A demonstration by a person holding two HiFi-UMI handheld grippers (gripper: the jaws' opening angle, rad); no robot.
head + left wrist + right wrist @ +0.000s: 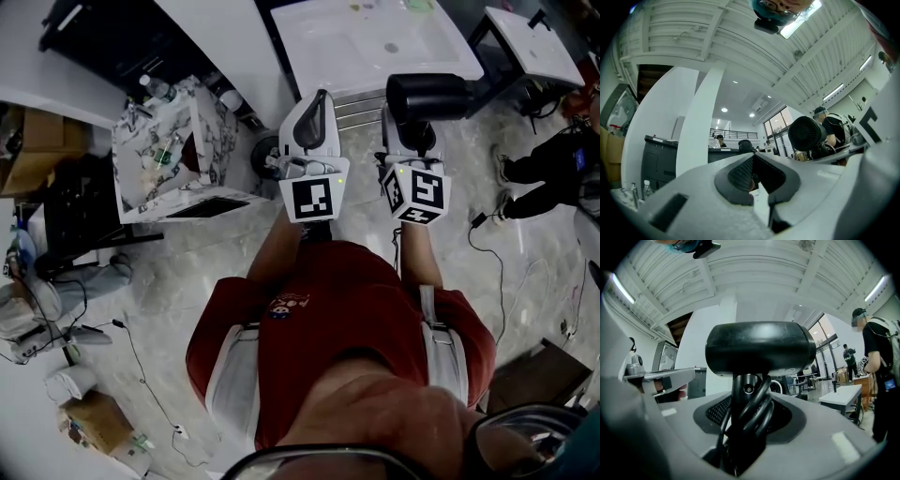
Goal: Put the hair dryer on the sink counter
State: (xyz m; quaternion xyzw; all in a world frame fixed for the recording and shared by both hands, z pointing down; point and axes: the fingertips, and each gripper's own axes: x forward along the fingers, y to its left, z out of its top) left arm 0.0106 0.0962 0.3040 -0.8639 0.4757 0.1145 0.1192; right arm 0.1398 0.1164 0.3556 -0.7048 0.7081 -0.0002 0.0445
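Fingers of the right gripper (746,430): clamped on the handle (740,383) of the hair dryer (759,348), 1 pad each side, with the coiled cord (758,416) bundled inside the grip.

Position of item: held upright in the air, just short of the near edge of the sink counter (319,42), barrel crosswise to that edge, not yet over it.

Fingers of the left gripper (758,180): closed together, nothing between them, beside the dryer and equally short of the counter.

Step in hand, as judged: carry-in.

Recommended handling: bring the barrel past the counter's rim, choose the flat part rather than the basin (375,37), lower until the body rests, then let go. Mind cord loops snagging a pad.

Description: matt black plastic, drum-shaped barrel on a round stem. Cord glossy, rubbery.

Counter: smooth white, rectangular, shallow bowl with 1 drain (391,47).
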